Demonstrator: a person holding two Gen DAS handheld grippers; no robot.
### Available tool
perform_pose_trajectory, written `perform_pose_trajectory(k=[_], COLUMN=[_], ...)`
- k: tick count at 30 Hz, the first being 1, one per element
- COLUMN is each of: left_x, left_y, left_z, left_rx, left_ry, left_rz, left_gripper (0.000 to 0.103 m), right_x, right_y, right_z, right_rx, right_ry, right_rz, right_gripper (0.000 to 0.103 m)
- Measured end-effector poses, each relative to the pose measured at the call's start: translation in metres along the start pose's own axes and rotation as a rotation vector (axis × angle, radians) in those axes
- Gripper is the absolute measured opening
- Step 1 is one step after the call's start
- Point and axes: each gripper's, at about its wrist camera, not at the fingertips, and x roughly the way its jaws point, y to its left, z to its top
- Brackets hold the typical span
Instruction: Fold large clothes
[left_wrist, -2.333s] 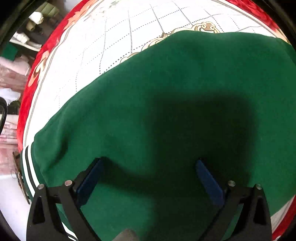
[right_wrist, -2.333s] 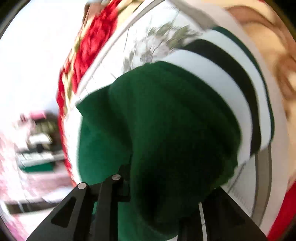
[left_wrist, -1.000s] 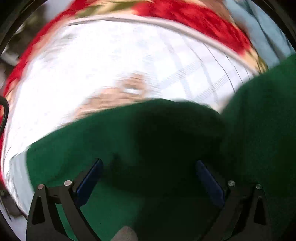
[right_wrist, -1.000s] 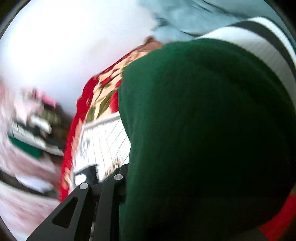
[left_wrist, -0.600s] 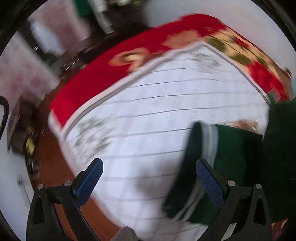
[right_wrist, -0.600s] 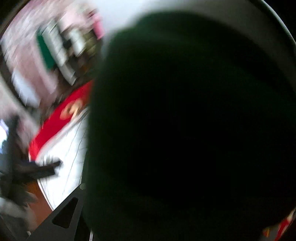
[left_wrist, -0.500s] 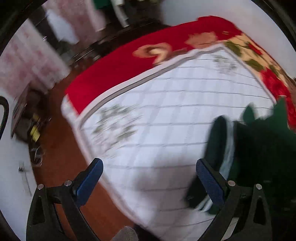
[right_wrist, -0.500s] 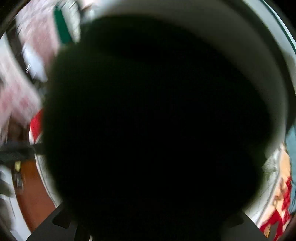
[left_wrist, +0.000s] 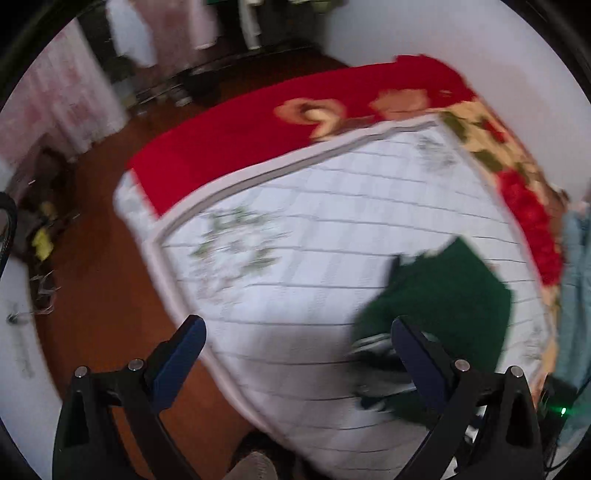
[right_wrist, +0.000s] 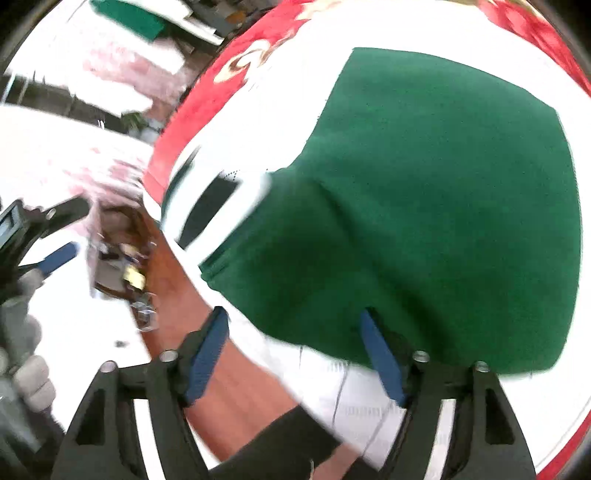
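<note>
Released since earlier, green garment (right_wrist: 443, 206) on the bedspread (left_wrist: 332, 258), right hand-held gripper (right_wrist: 295, 354) opening, left hand-held gripper (left_wrist: 295, 343) wide, empty.

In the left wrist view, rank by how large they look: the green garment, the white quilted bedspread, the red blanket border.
1. White quilted bedspread, clearly largest.
2. Red blanket border.
3. Green garment.
The last two look close; blur and fisheye distortion make their order unsure.
</note>
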Motion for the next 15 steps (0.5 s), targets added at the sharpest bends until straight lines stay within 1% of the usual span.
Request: perform_pose_trajectory(k=[1,2,3,4,5,6,7,8,9,10,11,12,14,15], left_x=[0.000,0.003,0.009,0.019,0.034,0.056,0.079,0.104,0.125,0.146,0.169,0.179,0.185,0.184], left_y=[-0.013,-0.031,-0.045,-0.057,-0.070,-0.081,-0.088,-0.091,-0.090,-0.086,-0.078,-0.073,-0.063,-0.063], left_z=[0.003,0.004,0.003,0.001,-0.003,-0.011,-0.019,-0.031,-0.040,-0.050,-0.062,-0.066,-0.066,-0.063], left_rx=[0.009,0.027,0.046,0.070,0.097,0.128,0.156,0.192,0.218,0.236,0.247,0.237,0.191,0.184], left_ry=[-0.002,-0.003,-0.005,-0.005,0.006,0.028,0.053,0.082,0.112,0.143,0.169,0.187,0.190,0.192], left_rz=[-0.031,-0.062,-0.065,-0.053,-0.021,0.022,0.076,0.163,0.203,0.229,0.236,0.233,0.199,0.198], left_gripper=[0.103,0.103,0.103,0.103,0.103,0.103,0.103,0.103,0.103,0.103,0.103,0.103,0.103,0.103], right_x=[-0.009,-0.024,-0.039,-0.054,-0.064,-0.075,-0.082,-0.071,-0.072,-0.072,-0.069,-0.059,-0.029,-0.015], right_y=[-0.003,-0.019,-0.040,-0.063,-0.083,-0.101,-0.126,-0.130,-0.152,-0.173,-0.196,-0.211,-0.239,-0.252], right_z=[-0.023,-0.018,-0.006,-0.012,-0.017,-0.009,-0.013,0.029,0.034,0.040,0.050,0.056,0.073,0.091], right_rx=[0.032,0.076,0.107,0.167,0.214,0.246,0.301,0.323,0.350,0.364,0.364,0.364,0.347,0.342], right_ry=[-0.014,-0.028,-0.039,-0.061,-0.083,-0.100,-0.124,-0.131,-0.137,-0.137,-0.126,-0.112,-0.072,-0.059], right_rz=[0.001,-0.009,-0.021,-0.048,-0.061,-0.071,-0.104,-0.116,-0.129,-0.143,-0.154,-0.159,-0.111,-0.092], right_gripper=[0.078,0.078,0.078,0.078,0.078,0.078,0.078,0.078,0.078,0.081,0.085,0.085,0.085,0.086])
